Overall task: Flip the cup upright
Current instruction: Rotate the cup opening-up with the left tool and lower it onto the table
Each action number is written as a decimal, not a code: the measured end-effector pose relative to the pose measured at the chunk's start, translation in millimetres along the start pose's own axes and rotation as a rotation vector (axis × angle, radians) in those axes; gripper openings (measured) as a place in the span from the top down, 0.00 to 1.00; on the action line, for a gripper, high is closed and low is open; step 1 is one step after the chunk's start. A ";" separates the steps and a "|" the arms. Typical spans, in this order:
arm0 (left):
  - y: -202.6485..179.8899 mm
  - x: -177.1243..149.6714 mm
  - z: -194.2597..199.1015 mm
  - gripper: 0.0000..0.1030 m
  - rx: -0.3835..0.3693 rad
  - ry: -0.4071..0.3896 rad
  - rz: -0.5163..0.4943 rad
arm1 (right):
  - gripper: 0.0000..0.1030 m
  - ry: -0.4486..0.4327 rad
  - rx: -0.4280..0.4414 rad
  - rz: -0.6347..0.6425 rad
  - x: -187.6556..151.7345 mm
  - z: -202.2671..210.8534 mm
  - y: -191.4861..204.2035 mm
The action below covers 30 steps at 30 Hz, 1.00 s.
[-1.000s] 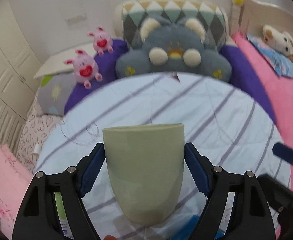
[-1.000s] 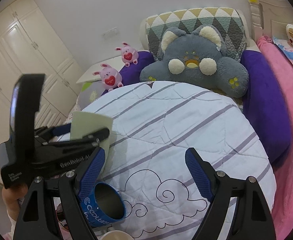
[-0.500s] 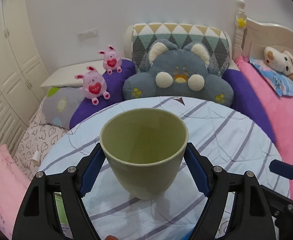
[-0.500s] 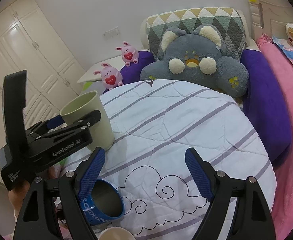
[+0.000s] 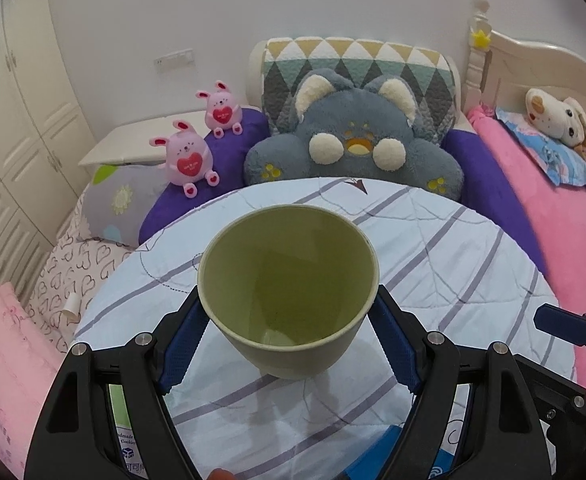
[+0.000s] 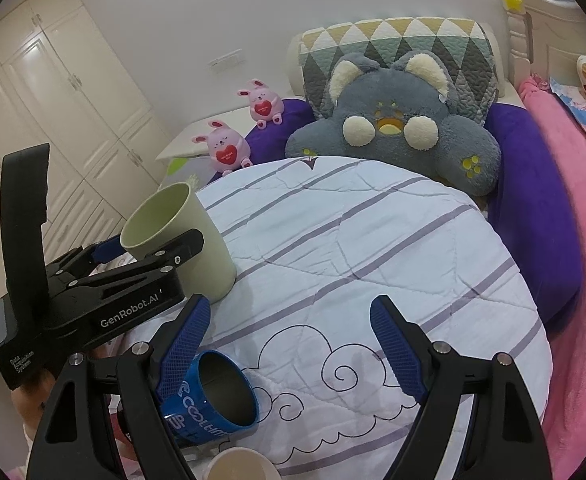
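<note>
The left gripper clamps the green cup by its sides, mouth up, its base on or just above the striped quilt near the quilt's left edge. Toward the near edge a blue mug lies on its side beside the right gripper, whose fingers are spread with nothing between them. Bare quilt stretches rightward to the purple cushion.

"GenRobot.AI" marks the left gripper; "UP" the blue mug.
</note>
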<state>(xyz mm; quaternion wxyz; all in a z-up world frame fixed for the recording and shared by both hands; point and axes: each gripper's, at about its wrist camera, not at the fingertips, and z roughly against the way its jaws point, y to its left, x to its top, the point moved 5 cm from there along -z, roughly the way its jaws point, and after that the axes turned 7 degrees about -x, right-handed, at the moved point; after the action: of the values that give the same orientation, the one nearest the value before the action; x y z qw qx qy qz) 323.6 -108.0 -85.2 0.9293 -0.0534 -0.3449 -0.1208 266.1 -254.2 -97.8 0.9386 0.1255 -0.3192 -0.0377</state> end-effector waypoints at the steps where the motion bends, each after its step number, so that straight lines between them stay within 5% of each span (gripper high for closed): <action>1: -0.2 -1.1 -0.1 0.21 0.003 0.000 -0.001 | 0.18 0.000 0.001 0.001 0.0 0.0 0.1; 21: -0.9 -9.9 -0.3 0.14 0.021 0.058 -0.012 | 0.18 -0.006 -0.008 0.019 -5.4 11.9 7.4; 30: 3.1 -6.8 18.5 0.14 0.004 0.014 -0.005 | 0.18 -0.014 -0.012 0.035 -6.4 21.5 14.7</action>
<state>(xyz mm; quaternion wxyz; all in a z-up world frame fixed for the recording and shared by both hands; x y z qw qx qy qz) 307.8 -100.3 -75.8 0.9315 -0.0499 -0.3387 -0.1227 247.8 -243.6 -81.3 0.9375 0.1139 -0.3279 -0.0240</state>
